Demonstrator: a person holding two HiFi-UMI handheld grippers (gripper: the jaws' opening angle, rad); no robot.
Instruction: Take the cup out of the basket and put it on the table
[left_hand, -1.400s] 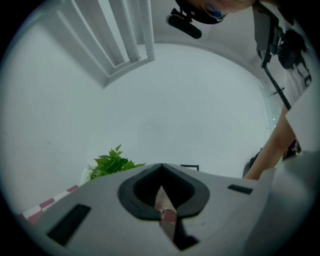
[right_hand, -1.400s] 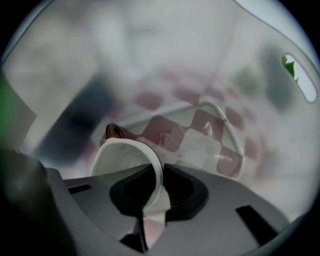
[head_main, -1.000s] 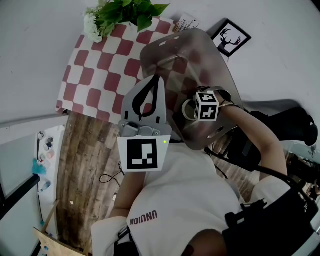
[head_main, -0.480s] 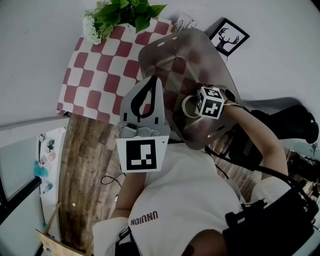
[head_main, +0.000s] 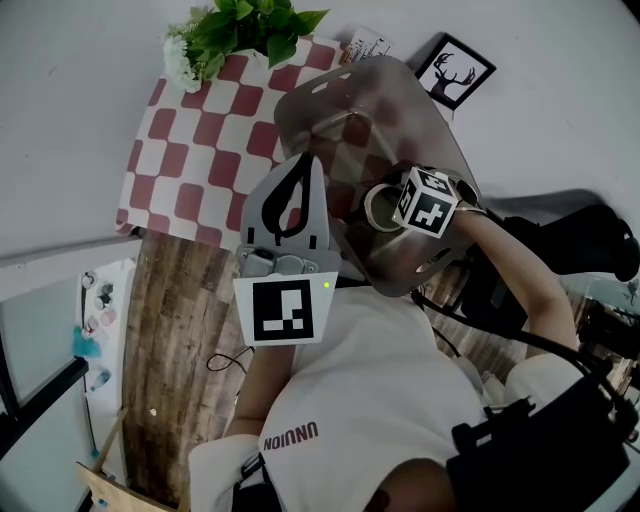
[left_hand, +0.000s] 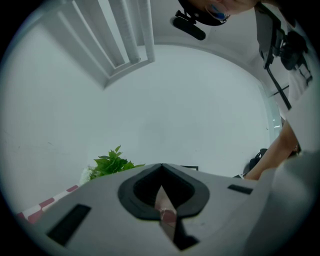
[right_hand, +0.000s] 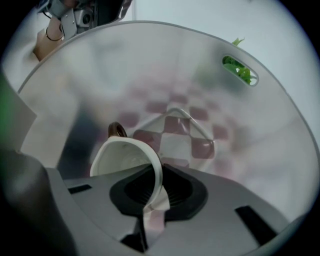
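Observation:
A white cup (right_hand: 124, 156) with a brown handle lies tilted inside the translucent grey basket (right_hand: 260, 140). My right gripper (right_hand: 157, 189) is shut on the cup's rim, one jaw inside the cup and one outside. In the head view the cup (head_main: 380, 210) shows as a pale ring low in the basket (head_main: 350, 110), beside my right gripper (head_main: 402, 206) and its marker cube. My left gripper (head_main: 310, 160) points up at the basket's left rim. In the left gripper view, the left gripper (left_hand: 163, 197) is shut on a thin pinkish edge, the basket's wall.
A table with a red and white check cloth (head_main: 185, 135) lies under and left of the basket. A green plant (head_main: 240, 25) and a deer picture (head_main: 455, 72) stand at its far side. Wooden floor (head_main: 165, 330) runs below the table.
My right gripper and the cup have shifted slightly up and to the right inside the basket. The left gripper and the basket have hardly moved.

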